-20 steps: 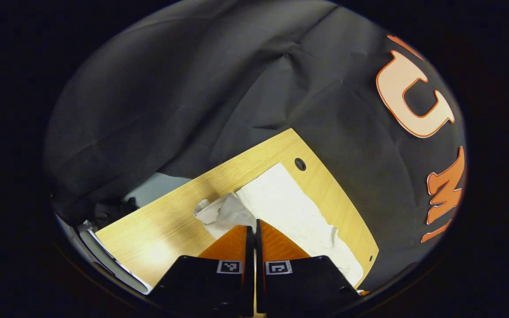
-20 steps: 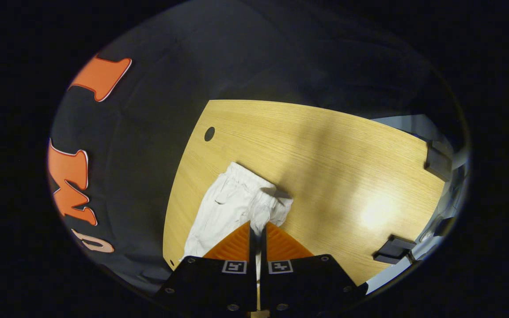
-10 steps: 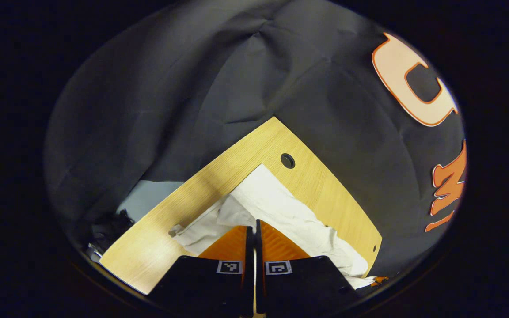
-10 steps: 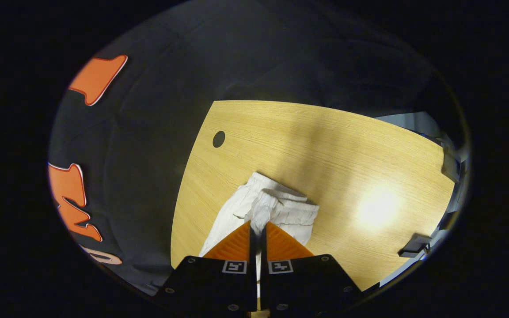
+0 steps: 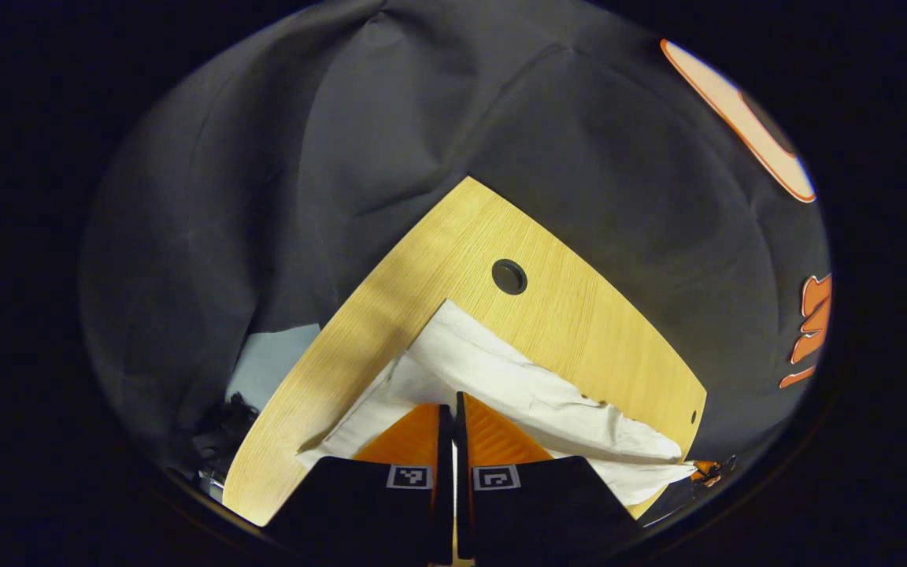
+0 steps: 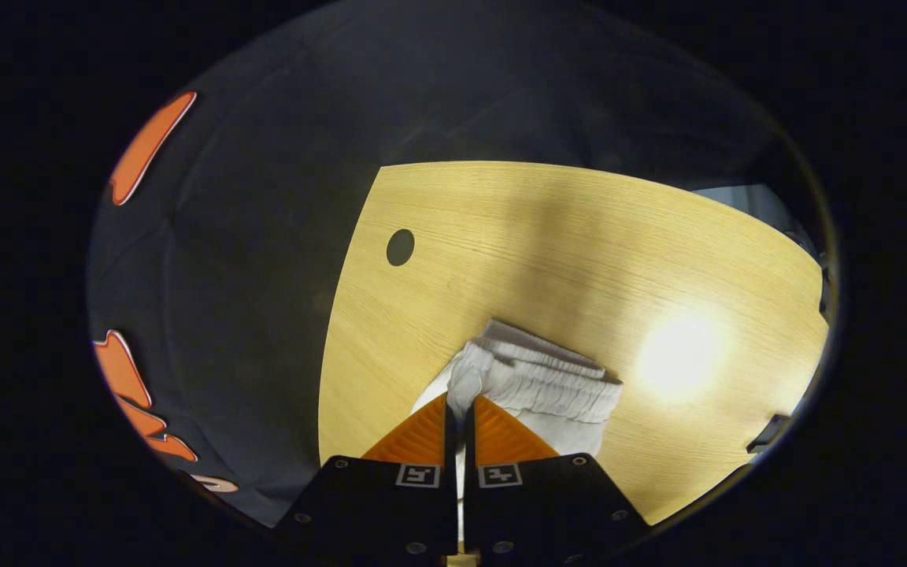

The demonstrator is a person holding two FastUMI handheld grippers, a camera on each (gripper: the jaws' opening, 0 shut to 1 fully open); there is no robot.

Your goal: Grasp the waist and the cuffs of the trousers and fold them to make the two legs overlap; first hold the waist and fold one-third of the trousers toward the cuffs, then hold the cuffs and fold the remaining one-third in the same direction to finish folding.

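Left gripper (image 5: 453,403) has its two fingers pinched together on white cloth of the trousers (image 5: 501,378). In the left gripper view the pale fabric spreads in flat layers over the wooden table (image 5: 579,315), running from just short of the round cable hole (image 5: 509,276) down toward the table's right-hand edge, where a crumpled end reaches the rim.

Over in the right gripper view, the right gripper (image 6: 460,403) is clamped on the trousers (image 6: 532,386) too, fingers closed with the gathered elastic waist (image 6: 536,378) bunched right at their tips. That waistband sits near the middle of the table (image 6: 579,236), the hole (image 6: 400,246) well apart toward the far left corner.

Each gripper carries square black-and-white marker tags; no readable brand or wording on the trousers or the table.
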